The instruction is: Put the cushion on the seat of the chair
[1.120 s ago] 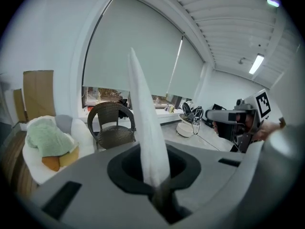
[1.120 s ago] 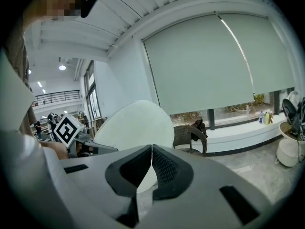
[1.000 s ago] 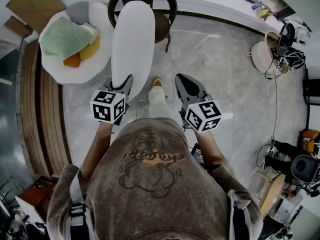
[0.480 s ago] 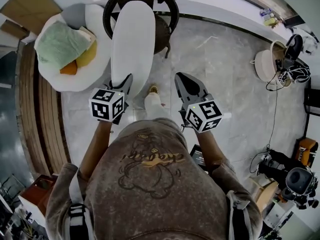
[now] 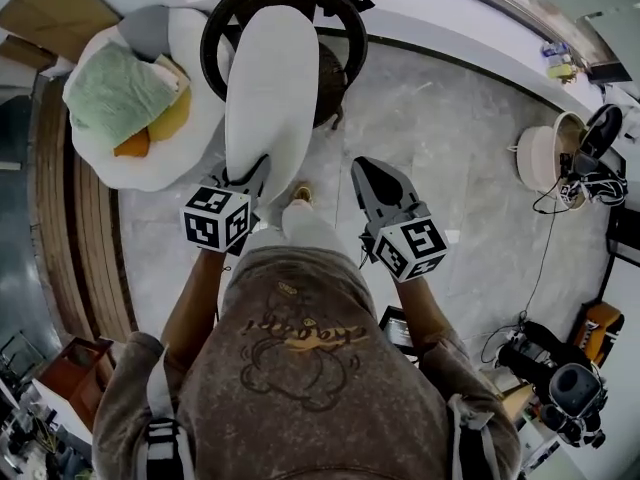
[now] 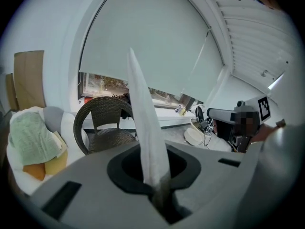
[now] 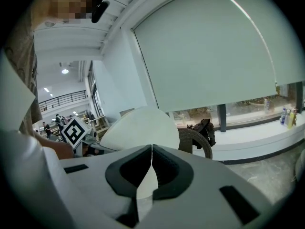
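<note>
The white cushion [image 5: 268,88] reached farther over the wicker chair [image 5: 338,13] than a second earlier, its long axis pointing from you toward the chair. Your left gripper [image 5: 250,173] clamped its near end; your right gripper [image 5: 365,171], jaws together, held nothing.

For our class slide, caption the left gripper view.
Left gripper clamps the white cushion edge-on, wicker chair ahead.
</note>
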